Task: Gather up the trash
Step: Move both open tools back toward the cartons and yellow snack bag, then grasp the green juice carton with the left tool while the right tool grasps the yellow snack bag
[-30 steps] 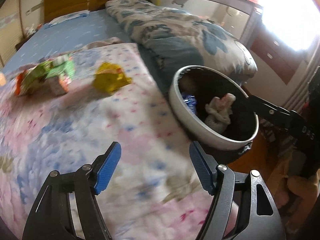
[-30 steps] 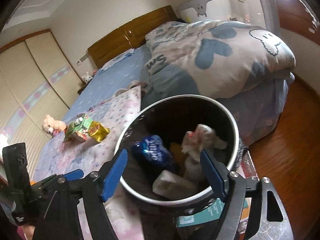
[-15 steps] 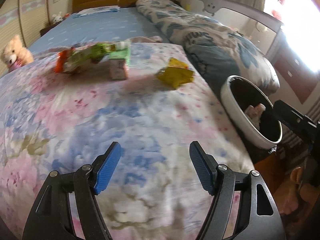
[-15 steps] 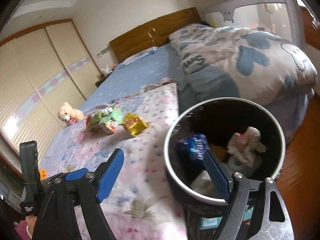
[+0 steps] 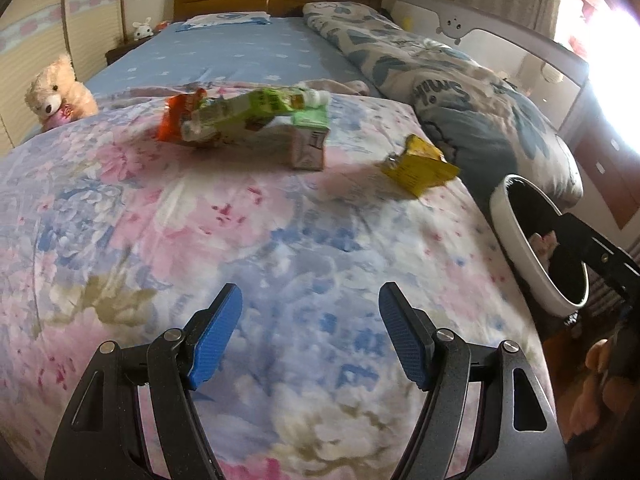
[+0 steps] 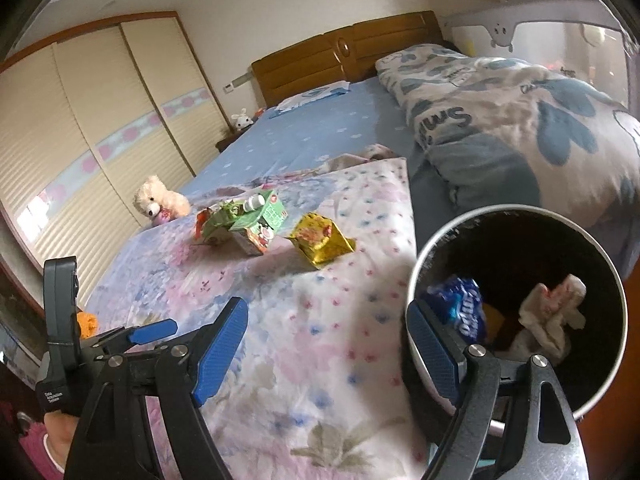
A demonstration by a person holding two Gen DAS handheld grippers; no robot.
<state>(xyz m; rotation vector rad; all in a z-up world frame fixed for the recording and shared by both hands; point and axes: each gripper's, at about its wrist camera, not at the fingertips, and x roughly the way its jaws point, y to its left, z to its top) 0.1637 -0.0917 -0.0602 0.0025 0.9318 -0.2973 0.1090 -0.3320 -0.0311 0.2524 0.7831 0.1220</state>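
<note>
- Reaching for the next bit of trash on the bed; both claws empty, nothing held.
- Far left, teddy bear (image 5: 56,92) at the quilt (image 5: 200,240) edge — not trash in my judgement, skip it.
- Orange wrapper (image 5: 178,120) and green carton (image 5: 256,114) are piled together, touching, mid-bed, with a small pinkish box (image 5: 308,146) under the carton's right end. They overlap, so I'd grab one piece only, top one first, or the rest drags.
- My left claw (image 5: 310,334) has its jaws apart, nothing between them, low over the quilt and well short of the pile. Best to come in from above, pads either side of the carton's narrow faces, and not pinch the fabric.
- Yellow wrapper (image 5: 420,166) lies alone, right of the pile, near the bed edge and closest to the bin — probably the easy pick for my right claw (image 6: 326,350), jaws spread and empty.
- Crinkly foil will likely slip; close on the bunched middle.
- Bin (image 6: 440,248) stands beside the bed on the right, already holding a blue packet (image 6: 464,308) and crumpled tissue (image 6: 552,316). Drop over the opening, clear of the rim.
</note>
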